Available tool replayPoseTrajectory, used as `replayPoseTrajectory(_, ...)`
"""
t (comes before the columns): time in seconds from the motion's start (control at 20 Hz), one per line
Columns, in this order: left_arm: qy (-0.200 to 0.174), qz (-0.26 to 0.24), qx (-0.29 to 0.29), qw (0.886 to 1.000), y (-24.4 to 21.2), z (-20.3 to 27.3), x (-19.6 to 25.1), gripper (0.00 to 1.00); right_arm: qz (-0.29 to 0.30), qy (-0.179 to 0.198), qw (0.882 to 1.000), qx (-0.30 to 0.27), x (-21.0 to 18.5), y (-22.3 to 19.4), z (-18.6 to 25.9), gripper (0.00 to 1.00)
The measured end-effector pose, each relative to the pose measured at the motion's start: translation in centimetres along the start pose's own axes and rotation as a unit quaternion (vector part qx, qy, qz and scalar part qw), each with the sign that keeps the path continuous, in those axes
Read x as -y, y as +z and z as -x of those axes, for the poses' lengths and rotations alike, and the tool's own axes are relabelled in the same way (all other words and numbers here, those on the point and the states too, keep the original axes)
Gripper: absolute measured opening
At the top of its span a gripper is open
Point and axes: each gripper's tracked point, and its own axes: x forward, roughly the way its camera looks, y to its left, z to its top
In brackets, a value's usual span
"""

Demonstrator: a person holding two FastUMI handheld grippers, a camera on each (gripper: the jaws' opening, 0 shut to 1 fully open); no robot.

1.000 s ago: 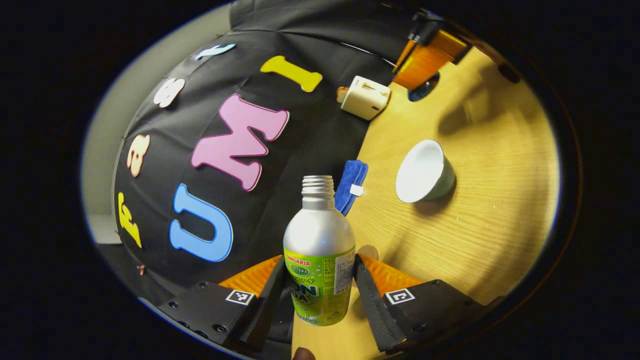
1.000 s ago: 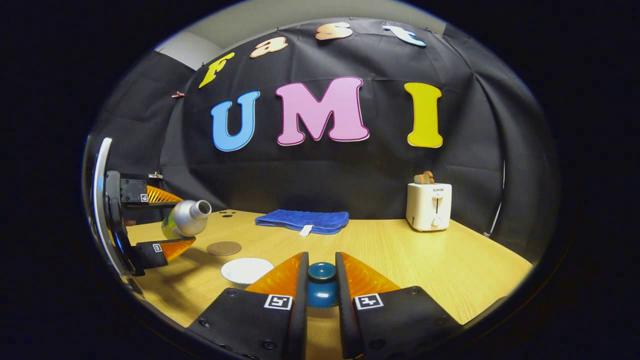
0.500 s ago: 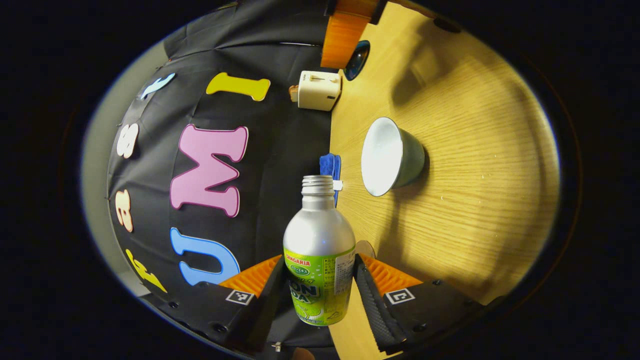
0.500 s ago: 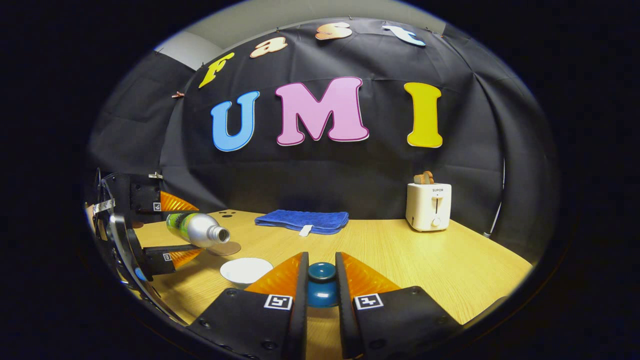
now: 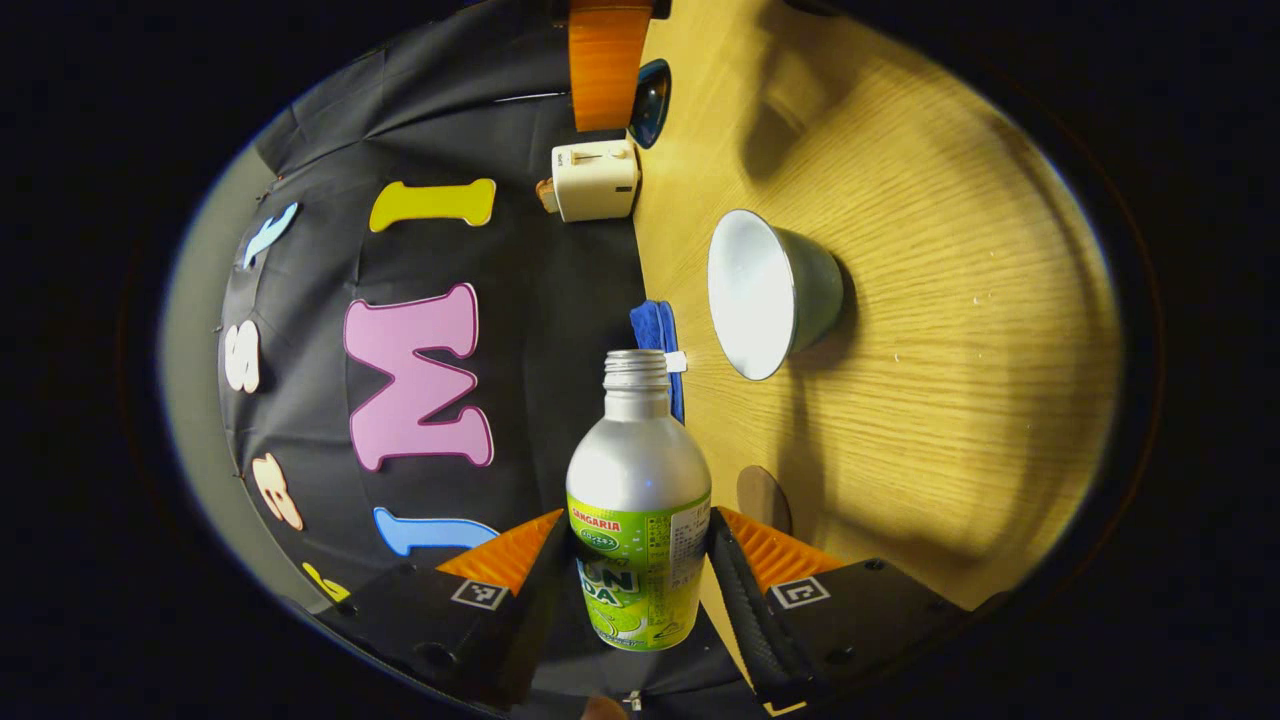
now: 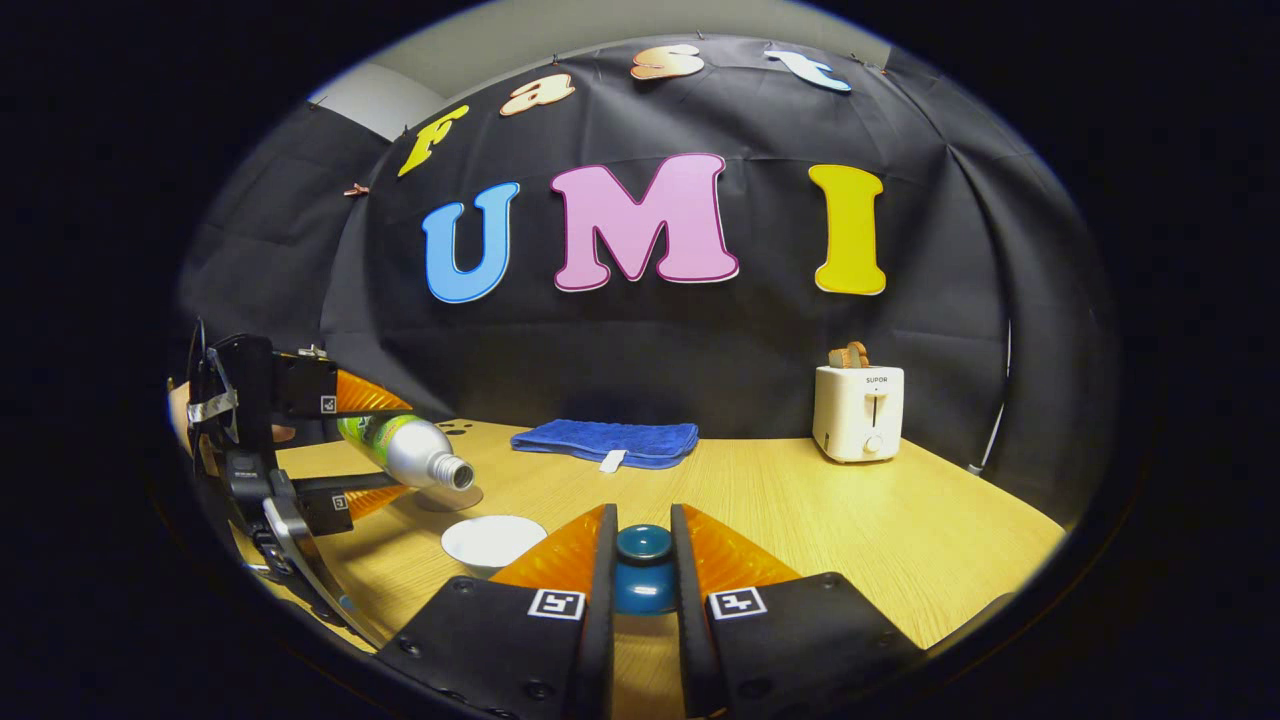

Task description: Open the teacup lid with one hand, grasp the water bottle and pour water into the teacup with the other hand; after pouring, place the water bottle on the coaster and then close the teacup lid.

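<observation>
My left gripper (image 5: 640,570) is shut on a silver water bottle (image 5: 638,500) with a green label and no cap. In the right gripper view the left gripper (image 6: 345,445) holds the bottle (image 6: 405,450) tipped mouth-down to the right, above and left of the open teacup (image 6: 492,541). In the left gripper view the teacup (image 5: 770,295), white inside, stands on the wooden table (image 5: 930,330) ahead of the bottle's mouth. My right gripper (image 6: 641,575) is shut on the blue teacup lid (image 6: 643,570), held above the table right of the cup. A round brown coaster (image 6: 450,497) lies behind the cup.
A folded blue cloth (image 6: 605,442) lies at the back of the table by the black wall. A white toaster (image 6: 858,411) stands at the back right. The lid and a finger of the right gripper (image 5: 610,70) appear far off in the left gripper view.
The left gripper has rolled further, tipping the bottle from slightly mouth-up to mouth-down, its mouth closer above the teacup. The right gripper and lid have stayed still.
</observation>
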Motion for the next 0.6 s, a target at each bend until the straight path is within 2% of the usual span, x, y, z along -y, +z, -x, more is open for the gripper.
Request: replayPoseTrajectory(0.6, 0.001, -0.090, -0.003, 0.996, -0.18, 0.22, -1.08, 0.80, 0.000, 0.000, 1.000, 0.000, -0.04, -0.08, -0.02, 0.30)
